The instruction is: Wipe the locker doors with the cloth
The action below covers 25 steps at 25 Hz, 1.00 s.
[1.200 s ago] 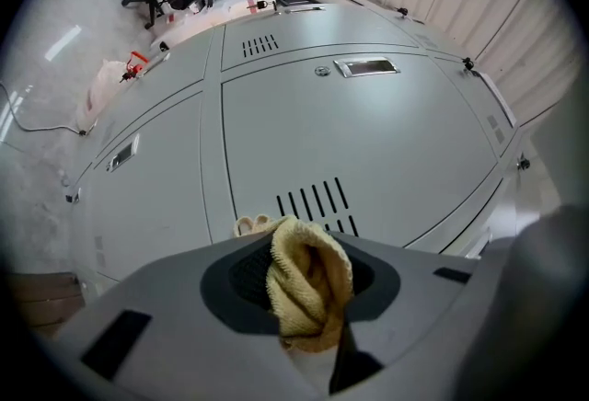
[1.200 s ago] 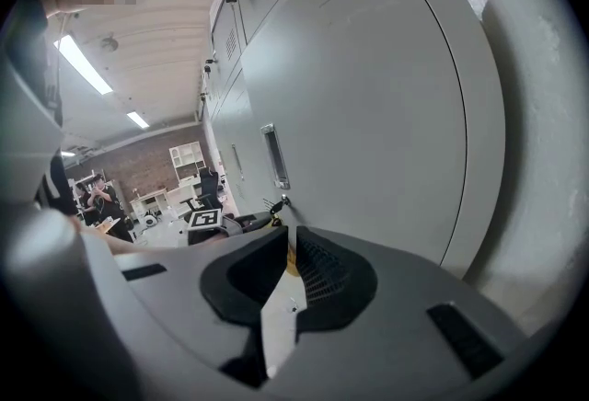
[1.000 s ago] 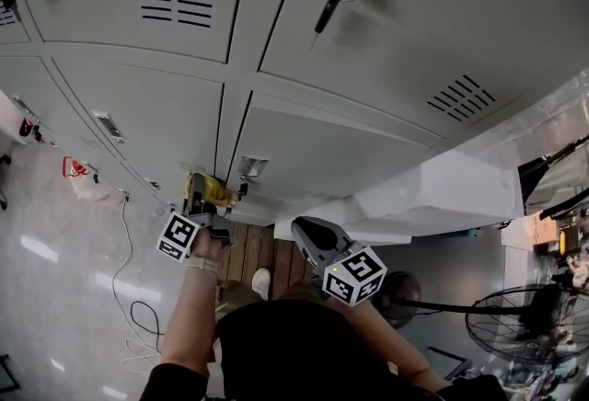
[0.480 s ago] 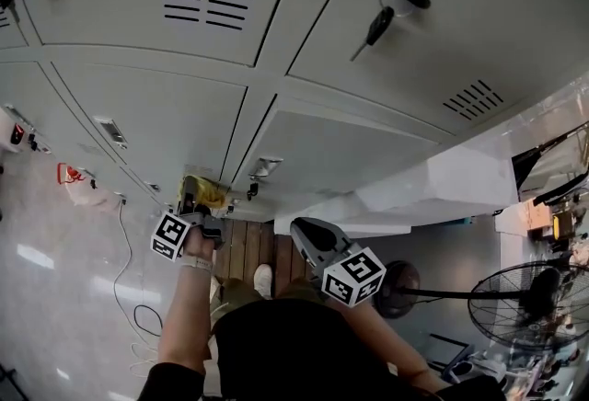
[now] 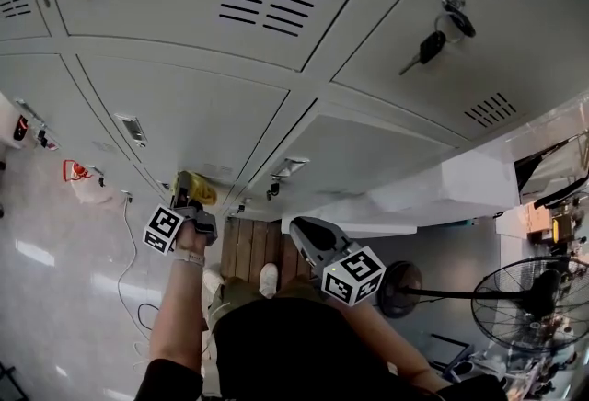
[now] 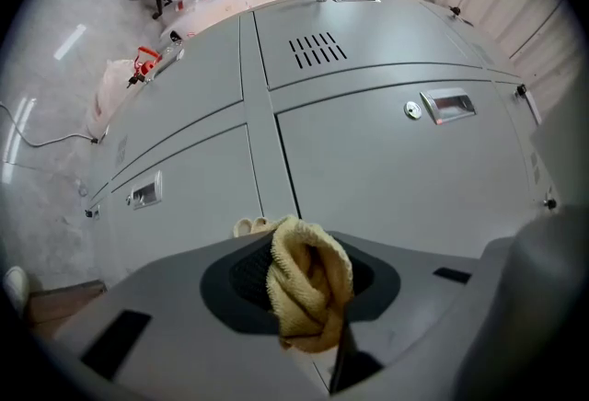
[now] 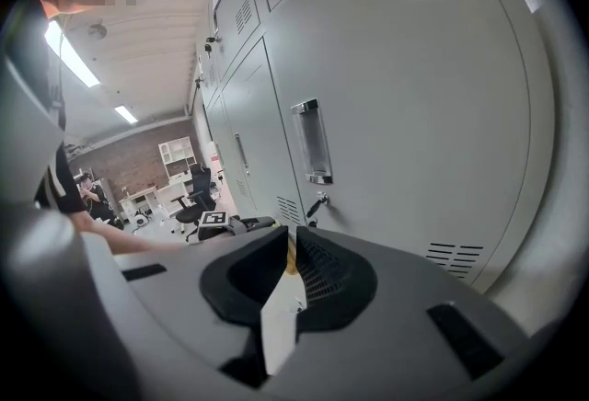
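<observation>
Wiping looks under way: left gripper [image 5: 190, 202] clamps the bunched yellow cloth [image 6: 309, 284] low before the lower locker doors [image 6: 405, 160], right gripper [image 7: 290, 269] closed, empty; next, probably press cloth on and sweep across.

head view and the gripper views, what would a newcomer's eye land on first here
The wall of grey locker doors fills every view, with a dark key dangling from a lock at the head view's upper right. Against all that grey the yellow cloth stands out, bunched in the tongs of the left gripper close to the doors. The right gripper waits beside it, tongs shut on nothing.
</observation>
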Available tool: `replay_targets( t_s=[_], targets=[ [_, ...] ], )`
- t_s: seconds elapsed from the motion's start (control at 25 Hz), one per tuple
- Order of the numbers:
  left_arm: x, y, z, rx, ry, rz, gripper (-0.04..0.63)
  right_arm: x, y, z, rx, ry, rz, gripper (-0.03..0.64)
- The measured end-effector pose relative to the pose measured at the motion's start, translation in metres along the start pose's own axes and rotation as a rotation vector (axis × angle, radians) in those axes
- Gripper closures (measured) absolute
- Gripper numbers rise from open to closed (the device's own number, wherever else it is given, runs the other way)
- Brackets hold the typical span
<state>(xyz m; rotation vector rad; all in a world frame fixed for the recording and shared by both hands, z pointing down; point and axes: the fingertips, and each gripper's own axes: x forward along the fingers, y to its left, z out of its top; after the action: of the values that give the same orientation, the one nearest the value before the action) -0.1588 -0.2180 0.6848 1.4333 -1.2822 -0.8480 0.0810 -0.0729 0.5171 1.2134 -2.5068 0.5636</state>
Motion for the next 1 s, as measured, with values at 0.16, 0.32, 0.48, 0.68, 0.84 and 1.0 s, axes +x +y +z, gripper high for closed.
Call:
replay_targets(
  t_s=[0.16, 0.32, 0.48, 0.68, 0.84, 1.0],
  targets=[
    [0.000, 0.007, 0.024, -0.002, -0.021, 0.011, 0.489, 0.010, 0.012, 0.001, -0.012, 0.012, 0.014, 0.578],
    [-0.001, 0.012, 0.048, -0.007, -0.048, 0.021, 0.489, 0.018, 0.023, 0.001, -0.023, 0.024, 0.026, 0.578],
    [-0.002, 0.017, 0.069, 0.012, -0.066, 0.030, 0.489, 0.025, 0.031, 0.004, -0.037, 0.029, 0.038, 0.578],
    [-0.005, 0.017, 0.096, 0.034, -0.107, 0.031, 0.489, 0.030, 0.039, 0.004, -0.047, 0.037, 0.056, 0.578],
    [-0.009, 0.006, 0.109, 0.098, -0.115, 0.014, 0.489, 0.034, 0.043, 0.005, -0.051, 0.035, 0.072, 0.578],
    [-0.015, -0.011, 0.108, 0.193, -0.084, -0.008, 0.489, 0.039, 0.047, 0.007, -0.055, 0.028, 0.102, 0.578]
  ],
)
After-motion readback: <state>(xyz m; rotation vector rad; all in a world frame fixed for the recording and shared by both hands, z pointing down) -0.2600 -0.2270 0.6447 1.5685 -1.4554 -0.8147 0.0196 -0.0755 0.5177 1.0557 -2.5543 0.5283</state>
